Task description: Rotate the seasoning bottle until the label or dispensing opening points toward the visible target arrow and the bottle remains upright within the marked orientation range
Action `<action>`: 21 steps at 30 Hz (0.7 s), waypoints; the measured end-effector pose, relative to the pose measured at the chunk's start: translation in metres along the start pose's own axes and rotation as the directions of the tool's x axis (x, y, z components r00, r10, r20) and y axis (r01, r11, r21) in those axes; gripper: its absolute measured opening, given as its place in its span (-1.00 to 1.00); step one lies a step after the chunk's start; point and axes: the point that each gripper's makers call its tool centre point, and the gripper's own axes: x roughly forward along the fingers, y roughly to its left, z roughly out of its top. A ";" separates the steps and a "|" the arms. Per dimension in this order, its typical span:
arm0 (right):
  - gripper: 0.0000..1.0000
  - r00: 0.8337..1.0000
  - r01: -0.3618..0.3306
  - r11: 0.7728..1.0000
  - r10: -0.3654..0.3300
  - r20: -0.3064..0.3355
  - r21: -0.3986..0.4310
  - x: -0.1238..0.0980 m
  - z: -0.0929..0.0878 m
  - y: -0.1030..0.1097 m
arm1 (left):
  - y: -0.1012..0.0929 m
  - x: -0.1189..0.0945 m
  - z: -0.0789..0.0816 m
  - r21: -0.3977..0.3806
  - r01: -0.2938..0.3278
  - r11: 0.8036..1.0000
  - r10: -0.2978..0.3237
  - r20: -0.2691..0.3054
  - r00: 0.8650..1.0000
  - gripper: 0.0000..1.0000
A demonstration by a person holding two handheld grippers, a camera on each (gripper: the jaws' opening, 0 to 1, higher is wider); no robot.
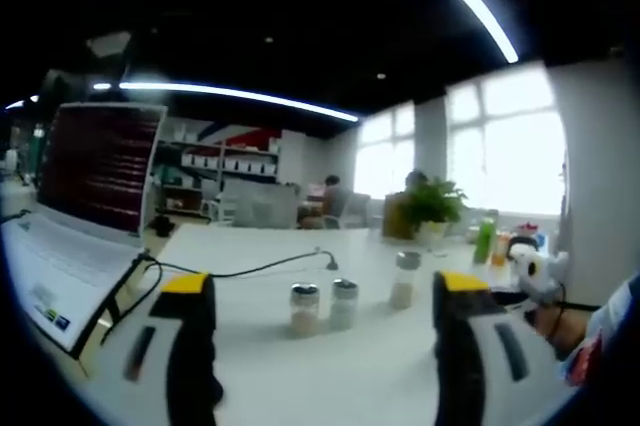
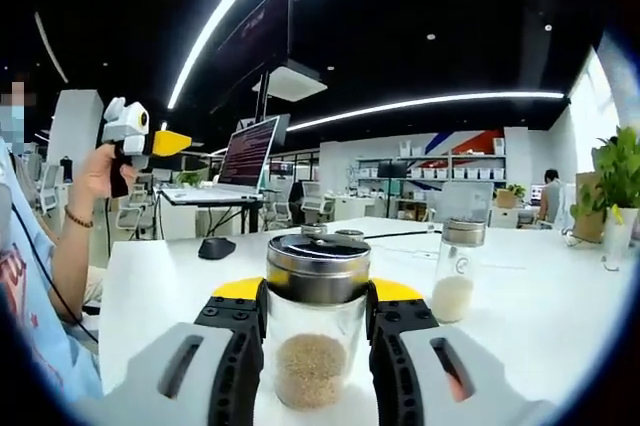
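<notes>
A glass seasoning bottle (image 2: 318, 346) with a metal lid and brownish grains stands upright on the white table (image 2: 540, 326). My right gripper (image 2: 318, 294) is shut on it, one black pad against each side. A similar bottle (image 2: 455, 271) with pale grains stands to its right, and two smaller ones (image 2: 349, 234) peek out behind the lid. In the left gripper view, my left gripper (image 1: 325, 291) is open and raised, its yellow-tipped jaws framing three bottles (image 1: 343, 303) farther off on the table. A hand holds the left gripper (image 2: 130, 136) up high at the left.
An open laptop (image 1: 70, 236) with a cable sits on a stand at the table's left. A black mouse (image 2: 216, 246) lies near it. A potted plant (image 1: 432, 208) and coloured bottles (image 1: 486, 238) stand at the far side. People sit at desks behind.
</notes>
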 end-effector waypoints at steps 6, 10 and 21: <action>-0.23 0.999 0.030 1.000 -0.030 0.015 -0.008 0.000 0.001 -0.002 | 0.001 0.000 0.000 -0.003 -0.003 1.000 0.003 -0.001 1.000 0.90; -0.22 0.999 0.042 0.999 -0.042 0.025 -0.009 0.000 0.001 -0.001 | 0.001 0.000 0.000 0.003 -0.007 1.000 0.007 -0.005 1.000 0.90; -0.22 0.992 0.109 0.994 -0.107 0.062 -0.025 0.000 0.000 0.000 | -0.001 0.001 -0.001 -0.002 0.002 1.000 -0.002 -0.005 1.000 0.90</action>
